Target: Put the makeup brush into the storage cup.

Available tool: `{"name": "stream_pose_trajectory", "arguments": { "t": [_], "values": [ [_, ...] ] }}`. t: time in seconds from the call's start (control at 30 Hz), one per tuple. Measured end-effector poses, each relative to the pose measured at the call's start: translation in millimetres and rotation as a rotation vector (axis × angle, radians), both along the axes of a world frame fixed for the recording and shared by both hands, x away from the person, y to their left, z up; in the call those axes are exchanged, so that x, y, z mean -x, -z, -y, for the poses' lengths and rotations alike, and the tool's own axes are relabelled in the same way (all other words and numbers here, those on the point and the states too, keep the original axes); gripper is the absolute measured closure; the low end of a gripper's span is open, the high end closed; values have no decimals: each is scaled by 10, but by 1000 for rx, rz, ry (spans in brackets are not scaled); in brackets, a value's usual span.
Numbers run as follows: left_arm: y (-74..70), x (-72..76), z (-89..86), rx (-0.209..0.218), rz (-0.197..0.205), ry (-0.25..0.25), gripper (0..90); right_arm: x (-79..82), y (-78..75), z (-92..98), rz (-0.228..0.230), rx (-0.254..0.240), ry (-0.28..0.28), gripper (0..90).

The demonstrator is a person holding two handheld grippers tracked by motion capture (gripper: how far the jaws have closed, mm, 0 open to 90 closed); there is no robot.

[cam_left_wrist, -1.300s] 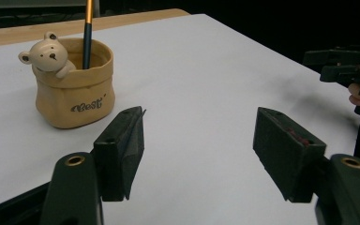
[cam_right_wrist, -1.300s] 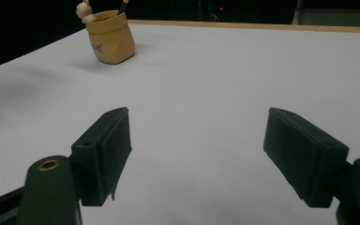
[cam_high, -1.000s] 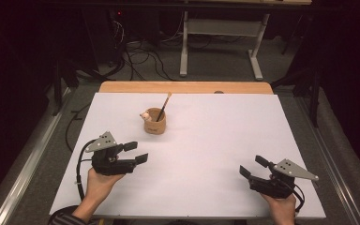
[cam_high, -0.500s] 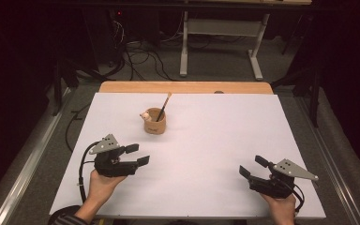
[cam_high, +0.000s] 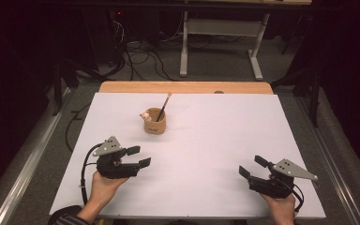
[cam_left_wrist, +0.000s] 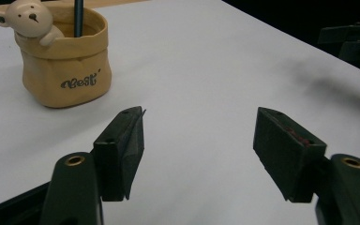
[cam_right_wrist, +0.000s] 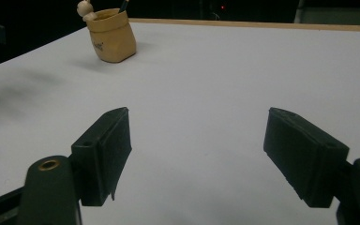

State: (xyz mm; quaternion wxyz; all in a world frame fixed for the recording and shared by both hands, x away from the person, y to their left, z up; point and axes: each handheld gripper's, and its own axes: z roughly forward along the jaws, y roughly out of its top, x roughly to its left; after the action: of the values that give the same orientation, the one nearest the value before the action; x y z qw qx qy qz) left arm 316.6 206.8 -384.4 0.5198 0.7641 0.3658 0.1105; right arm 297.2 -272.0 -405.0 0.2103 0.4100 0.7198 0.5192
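Note:
A tan bag-shaped pot (cam_high: pixel 154 123) with a small bear figure on its rim and a thin brush standing in it sits on the white table (cam_high: pixel 215 136), left of centre toward the far side. My left gripper (cam_high: pixel 139 157) hovers nearer the front edge, a short way in front of the pot, open and empty. In the left gripper view the pot (cam_left_wrist: pixel 65 65) stands at upper left, beyond the spread jaws of the left gripper (cam_left_wrist: pixel 199 115). My right gripper (cam_high: pixel 249 165) is at the front right, open and empty. The right gripper view puts the pot (cam_right_wrist: pixel 112 40) far off beyond the right gripper (cam_right_wrist: pixel 198 112).
A wooden strip (cam_high: pixel 183 87) borders the table's far edge. Beyond it, a white desk frame (cam_high: pixel 220 47) and cables lie on the dark floor. A metal rail (cam_high: pixel 23 173) runs along the left side. The person's hands come in over the front edge.
The left gripper has drifted slightly toward the near edge, its jaws just as wide. The right gripper and the pot have stayed put.

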Motion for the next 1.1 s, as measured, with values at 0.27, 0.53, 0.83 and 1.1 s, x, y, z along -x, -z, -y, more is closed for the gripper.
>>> {"name": "stream_pose_trajectory", "arguments": {
  "t": [0.27, 0.53, 0.83, 1.1],
  "values": [
    [44, 4, 13, -4, 9, -14, 346, -2, 2, -4, 3, 3, -1, 252],
    [75, -3, 22, -5, 9, -22, 346, -5, 4, -7, -3, 3, -1, 252],
    [106, -25, 48, -19, 7, -20, 346, -8, 8, -9, -7, 3, 0, 252],
    [144, -38, 51, -19, -4, -21, 345, -7, 8, -9, -10, 5, 1, 252]
  ]
}}
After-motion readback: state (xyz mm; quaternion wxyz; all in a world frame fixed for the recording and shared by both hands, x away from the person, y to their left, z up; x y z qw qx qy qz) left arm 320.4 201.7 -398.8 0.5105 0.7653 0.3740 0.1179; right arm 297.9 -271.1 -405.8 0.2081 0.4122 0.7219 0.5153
